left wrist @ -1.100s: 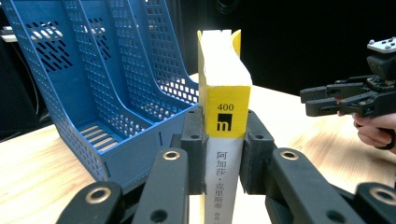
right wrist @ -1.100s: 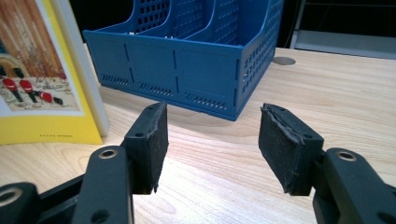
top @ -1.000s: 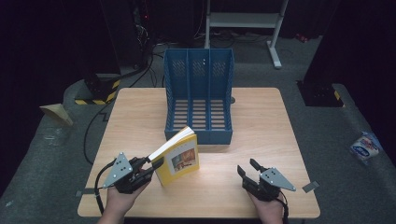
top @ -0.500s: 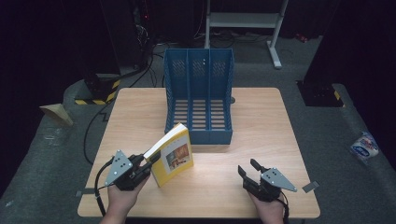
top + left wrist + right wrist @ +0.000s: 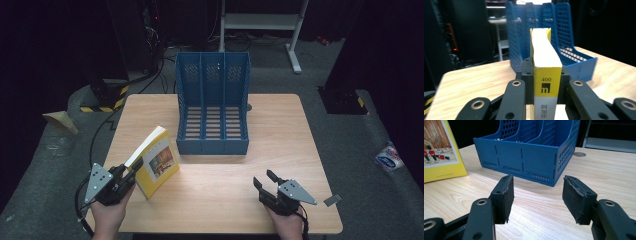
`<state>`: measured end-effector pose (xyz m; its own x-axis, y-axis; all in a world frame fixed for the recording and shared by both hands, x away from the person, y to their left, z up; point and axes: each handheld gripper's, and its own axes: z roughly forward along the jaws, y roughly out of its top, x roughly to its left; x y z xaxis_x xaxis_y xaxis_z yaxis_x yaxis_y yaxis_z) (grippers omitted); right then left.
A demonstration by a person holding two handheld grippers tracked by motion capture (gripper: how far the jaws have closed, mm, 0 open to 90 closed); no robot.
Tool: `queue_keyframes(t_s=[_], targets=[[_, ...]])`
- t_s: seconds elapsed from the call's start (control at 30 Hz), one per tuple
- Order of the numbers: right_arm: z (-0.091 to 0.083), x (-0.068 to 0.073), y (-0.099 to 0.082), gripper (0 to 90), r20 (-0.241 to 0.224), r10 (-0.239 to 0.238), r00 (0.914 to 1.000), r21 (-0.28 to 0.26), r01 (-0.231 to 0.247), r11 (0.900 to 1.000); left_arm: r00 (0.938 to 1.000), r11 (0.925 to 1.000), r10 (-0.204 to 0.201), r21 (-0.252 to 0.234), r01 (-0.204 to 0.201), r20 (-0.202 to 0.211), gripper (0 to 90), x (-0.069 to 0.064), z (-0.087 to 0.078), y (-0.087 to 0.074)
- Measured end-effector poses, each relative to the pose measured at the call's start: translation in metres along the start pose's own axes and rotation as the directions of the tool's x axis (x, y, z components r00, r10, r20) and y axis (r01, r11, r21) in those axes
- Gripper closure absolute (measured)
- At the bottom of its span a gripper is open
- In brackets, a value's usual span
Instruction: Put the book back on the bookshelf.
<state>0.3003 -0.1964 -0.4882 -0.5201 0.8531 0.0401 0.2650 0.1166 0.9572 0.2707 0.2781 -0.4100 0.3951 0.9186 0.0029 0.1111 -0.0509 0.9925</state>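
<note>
My left gripper is clamped on the spine of a yellow book, holding it upright and tilted over the front left part of the wooden table, just left of the blue file rack with 3 slots. In the left gripper view the book sits squeezed between my 2 black jaws, with the rack behind it. My right gripper rests near the front right edge of the table, its jaws apart with nothing between them.
</note>
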Motion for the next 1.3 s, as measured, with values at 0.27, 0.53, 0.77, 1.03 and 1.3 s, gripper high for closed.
queue_keyframes(t_s=[0.27,0.53,0.77,1.03,1.3], targets=[[0.0,0.0,0.0,42.3,0.001,0.0,1.0,0.002,0.0,1.0,0.9981,0.9996,-0.02,-0.018,0.019,-0.059,76.2,0.007,0.007,-0.004],[0.0,-0.001,-0.001,42.3,0.002,0.0,1.0,0.003,0.0,1.0,0.9963,0.9991,-0.01,-0.041,0.007,-0.085,76.3,0.005,0.023,-0.002],[-0.001,-0.001,-0.001,42.3,0.0,0.0,1.0,0.004,0.001,1.0,0.9963,0.9993,-0.014,-0.035,0.011,-0.085,75.8,0.004,0.025,-0.006],[-0.001,0.0,-0.001,42.3,-0.001,-0.002,1.0,0.003,0.002,1.0,0.9983,0.9992,-0.04,-0.005,0.04,-0.043,73.3,0.01,0.025,-0.003],[0.001,0.002,-0.001,42.1,-0.009,-0.008,0.9999,0.012,0.008,0.9999,0.9988,1.0,-0.006,0.007,0.006,-0.049,71.4,0.009,0.027,-0.006]])
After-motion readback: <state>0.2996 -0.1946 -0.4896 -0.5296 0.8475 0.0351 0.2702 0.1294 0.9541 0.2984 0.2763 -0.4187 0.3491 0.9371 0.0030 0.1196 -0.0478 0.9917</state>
